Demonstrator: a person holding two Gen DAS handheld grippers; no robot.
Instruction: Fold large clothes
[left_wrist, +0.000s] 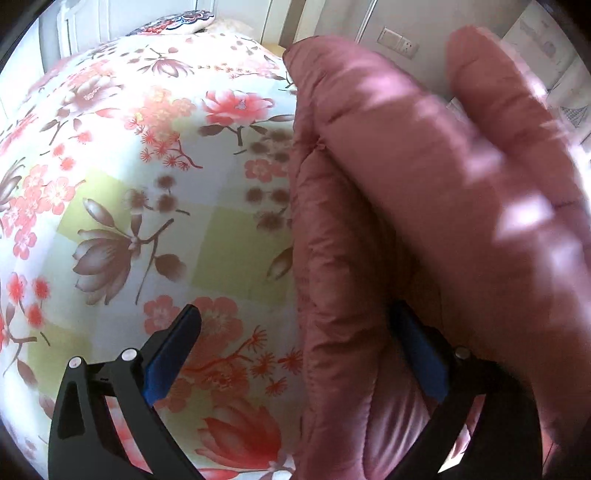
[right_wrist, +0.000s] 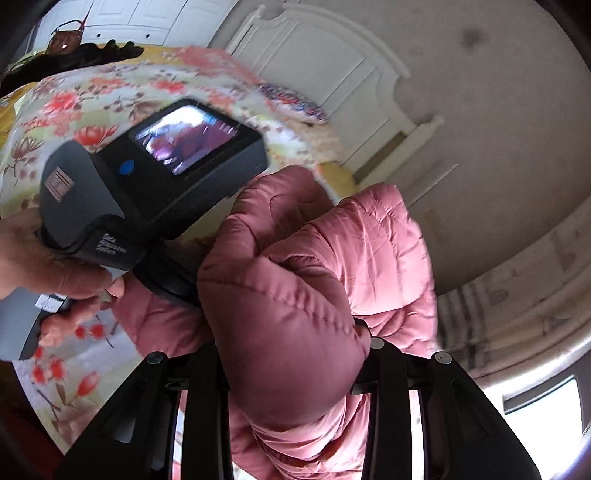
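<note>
A pink quilted puffer jacket (right_wrist: 295, 295) is the thing being worked, bunched into thick padded folds above a bed covered by a floral bedspread (left_wrist: 147, 192). In the right wrist view the jacket fills the centre and lower middle of the frame, and a fat fold of it is pinched between the jaws of the right gripper (right_wrist: 291, 354), whose black arms rise from the bottom edge on either side of the cloth; the jaws stand only a little apart, with the padding filling the gap. In the left wrist view the same jacket (left_wrist: 388, 221) takes up the right half of the frame, blurred and streaked with sunlight toward the upper right. The left gripper (left_wrist: 306, 332) has its jaws wide apart: the blue-padded finger at lower left stands clear over the bedspread, while the other blue pad at lower right lies against the jacket's folds, so the cloth is partly between the jaws but not clamped. In the right wrist view, the left gripper's grey body with its small lit screen (right_wrist: 147, 177) shows at upper left, held by a hand (right_wrist: 55, 273) at the left edge. Beyond the bed stand a white headboard (right_wrist: 332, 74) and a patterned pillow (left_wrist: 177, 20) at the top of the frame.
</note>
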